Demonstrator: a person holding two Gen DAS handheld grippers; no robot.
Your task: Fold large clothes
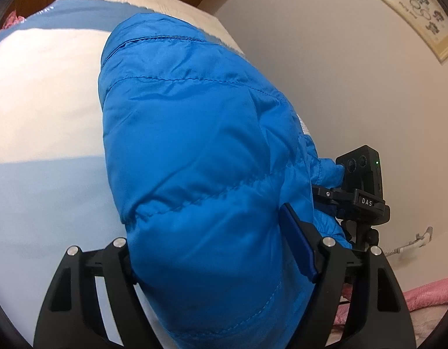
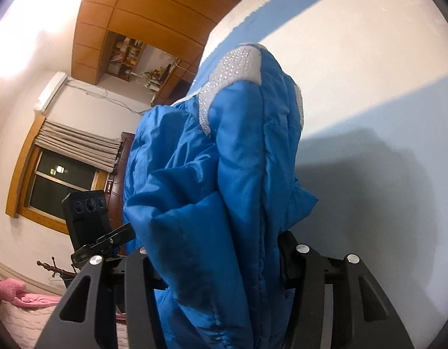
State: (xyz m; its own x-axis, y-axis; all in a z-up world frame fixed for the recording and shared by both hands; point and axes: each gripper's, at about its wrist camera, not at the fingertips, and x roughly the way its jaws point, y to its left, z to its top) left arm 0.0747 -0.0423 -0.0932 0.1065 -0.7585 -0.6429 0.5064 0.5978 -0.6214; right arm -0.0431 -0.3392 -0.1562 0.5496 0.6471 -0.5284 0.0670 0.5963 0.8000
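Jacket: a puffy blue jacket (image 1: 200, 157) hangs bunched between both grippers, lifted above the bed's blue-and-white sheet (image 1: 43, 93); it fills the middle of each view.
Left gripper: the left gripper (image 1: 221, 250) has its jaws pinching a thick quilted fold; the blue pad of one finger (image 1: 299, 244) presses into the fabric, while the other finger is hidden behind it.
Right gripper: the right gripper (image 2: 215, 250) has its jaws closed on a narrower gathered bundle of the jacket (image 2: 224, 180), with cloth spilling over both fingers.
Left view only: a bare wall with a framed picture (image 1: 410, 14) at the upper right, the other gripper's black camera block (image 1: 362, 180) just beside the jacket, and the bed's far edge.
Right view only: white studded trim (image 2: 232, 69) on the jacket's top, a wooden wardrobe (image 2: 142, 14), a window (image 2: 63, 180), an air conditioner (image 2: 50, 93), and the jacket's shadow on the sheet.
Both views: a pink blanket (image 1: 427, 293) lies low, near the edge of the bed.
Open room: the sheet lies bare and flat on the side of the jacket away from the other gripper in each view, out to the far edge of the bed.
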